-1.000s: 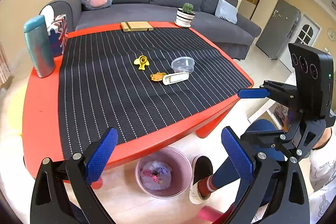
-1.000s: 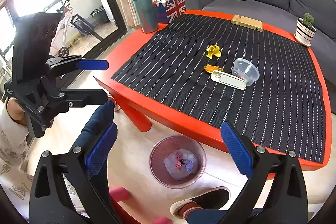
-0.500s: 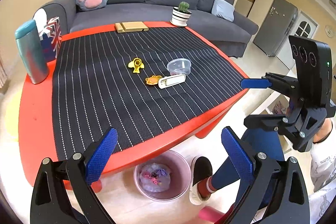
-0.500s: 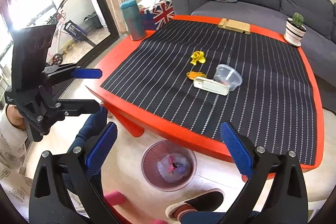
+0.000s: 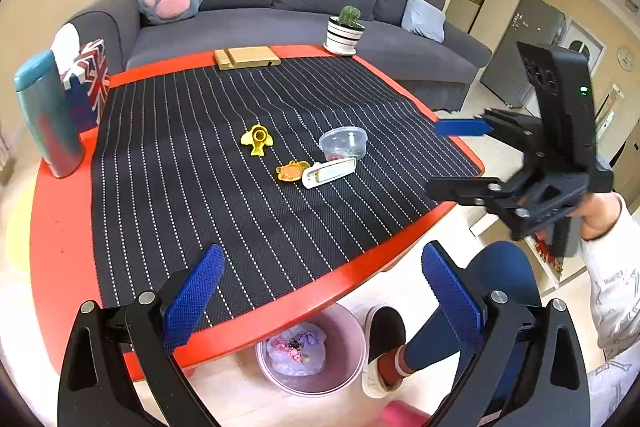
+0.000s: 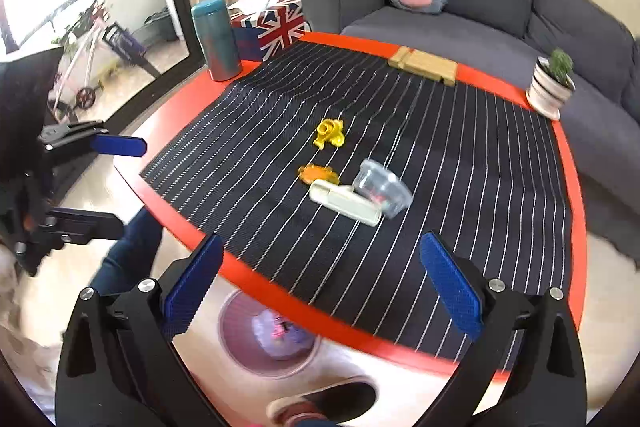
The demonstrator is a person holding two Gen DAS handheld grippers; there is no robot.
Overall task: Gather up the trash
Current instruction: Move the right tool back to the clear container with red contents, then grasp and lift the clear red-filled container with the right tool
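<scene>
While both claws hang spread and empty above the near edge of the surface (image 5: pixel 60 227), nothing is yet gripped. Left claw (image 5: pixel 320 291) and right claw (image 6: pixel 320 279) each point toward the trash at the middle of the striped mat (image 5: pixel 180 167). Using the clear cup (image 6: pixel 382 187) as landmark: a white flat case (image 6: pixel 344 203) touches its near side, an orange scrap (image 6: pixel 318 174) lies just beside the case, and a yellow scrap (image 6: pixel 330 133) sits farther back, apart. A pink bin (image 5: pixel 316 351) stands on the floor below the near edge, already holding some trash. Likely risks: the cup and case touch, so closing on one may knock the other away; the light cup could tip or slip; and the bin is partly under the surface, so a drop could miss it.
</scene>
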